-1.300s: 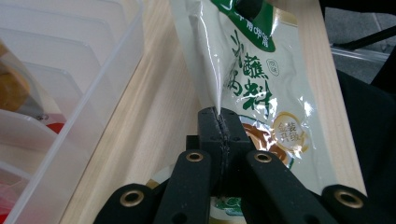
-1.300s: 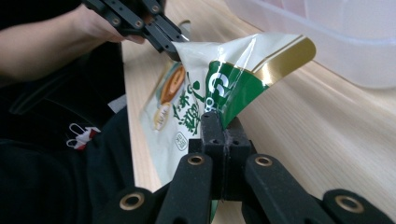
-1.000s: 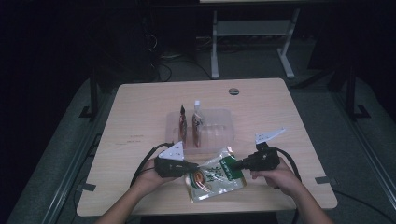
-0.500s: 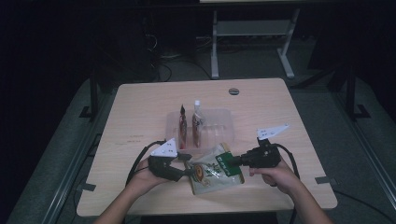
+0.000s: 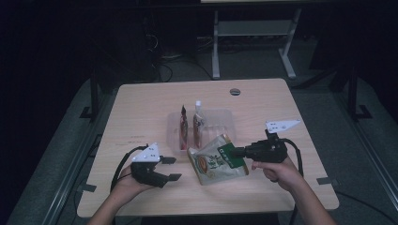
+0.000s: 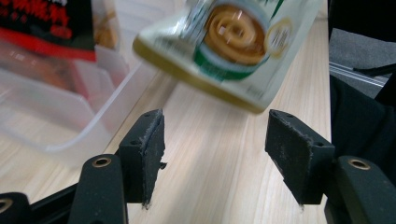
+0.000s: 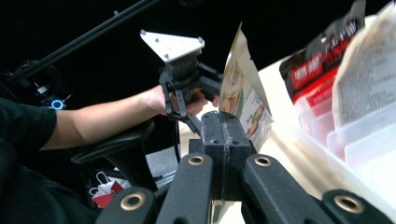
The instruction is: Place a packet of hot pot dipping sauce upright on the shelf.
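A green and white snack pouch (image 5: 212, 165) hangs tilted just above the table, in front of a clear plastic tray (image 5: 220, 123). My right gripper (image 5: 235, 153) is shut on the pouch's right edge; in the right gripper view the pouch (image 7: 243, 91) rises from the closed jaws (image 7: 227, 126). My left gripper (image 5: 172, 168) sits left of the pouch and apart from it. Its jaws have just been opening and nothing is between them. In the left gripper view the gripper (image 6: 215, 135) stands open, with the pouch (image 6: 233, 42) ahead and above.
In the tray stand a red packet (image 5: 183, 126) and a white packet (image 5: 198, 121), both upright. The wooden table (image 5: 141, 103) has a small dark disc (image 5: 234, 91) near its far edge. Dark floor and a metal frame lie beyond.
My left gripper has let go of the pouch, opened and drawn away to the left. My right gripper has risen a little with the pouch still in it.
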Motion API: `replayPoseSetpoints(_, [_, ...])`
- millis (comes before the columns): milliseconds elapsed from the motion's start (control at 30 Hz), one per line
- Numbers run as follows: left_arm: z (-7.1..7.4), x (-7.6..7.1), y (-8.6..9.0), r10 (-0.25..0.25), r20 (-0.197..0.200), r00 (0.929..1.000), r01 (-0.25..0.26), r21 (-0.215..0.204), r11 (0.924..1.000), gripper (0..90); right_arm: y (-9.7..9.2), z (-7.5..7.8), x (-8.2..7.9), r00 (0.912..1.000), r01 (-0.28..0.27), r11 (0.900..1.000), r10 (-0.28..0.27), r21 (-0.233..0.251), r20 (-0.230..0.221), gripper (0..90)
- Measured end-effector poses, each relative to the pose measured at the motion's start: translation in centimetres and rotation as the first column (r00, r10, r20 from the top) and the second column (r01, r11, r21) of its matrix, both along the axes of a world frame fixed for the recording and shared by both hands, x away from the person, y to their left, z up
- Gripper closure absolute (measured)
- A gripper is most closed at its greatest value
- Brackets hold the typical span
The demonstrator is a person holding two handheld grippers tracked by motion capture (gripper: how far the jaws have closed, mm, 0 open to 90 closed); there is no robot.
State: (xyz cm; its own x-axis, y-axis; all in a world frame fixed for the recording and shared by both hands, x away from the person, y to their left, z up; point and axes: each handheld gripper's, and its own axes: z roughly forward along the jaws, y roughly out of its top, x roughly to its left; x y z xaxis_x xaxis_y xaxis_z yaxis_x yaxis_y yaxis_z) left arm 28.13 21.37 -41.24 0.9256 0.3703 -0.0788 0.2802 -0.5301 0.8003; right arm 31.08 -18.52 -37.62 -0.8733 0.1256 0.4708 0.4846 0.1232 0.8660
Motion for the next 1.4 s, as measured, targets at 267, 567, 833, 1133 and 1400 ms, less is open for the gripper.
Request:
replayPoseSetpoints(267, [-0.2, 0.1, 0.1, 0.006, 0.001, 1.0000, -0.006, 0.016, 0.9999, 37.1, -0.4, 2.1, 0.2, 0.9969, 0.053, 0.9985, -0.054, 0.017, 0.057, 90.0])
replayPoseSetpoints(567, [-0.3, 0.4, 0.3, 0.010, -0.003, 0.9999, -0.010, 0.019, 0.9998, 36.8, -1.0, 4.4, 1.0, 0.9801, 0.166, 0.9859, -0.163, -0.020, 0.114, 90.0])
replayPoseSetpoints(833, [-0.4, 0.5, 0.3, 0.018, -0.015, 0.9997, -0.018, 0.012, 0.9998, 36.8, -1.5, 5.6, 2.0, 0.9616, 0.251, 0.9680, -0.247, -0.016, 0.120, 90.0])
replayPoseSetpoints(1133, [-0.5, 0.7, 0.5, 0.018, -0.014, 0.9997, -0.017, 0.029, 0.9994, 36.8, -2.9, 6.7, 2.4, 0.9444, 0.303, 0.9528, -0.303, 0.013, 0.129, 90.0])
replayPoseSetpoints(1400, [-0.5, 0.7, 0.3, 0.014, -0.017, 0.9998, -0.014, 0.038, 0.9992, 36.8, -4.4, 7.9, 1.7, 0.9320, 0.329, 0.9439, -0.330, 0.032, 0.151, 90.0])
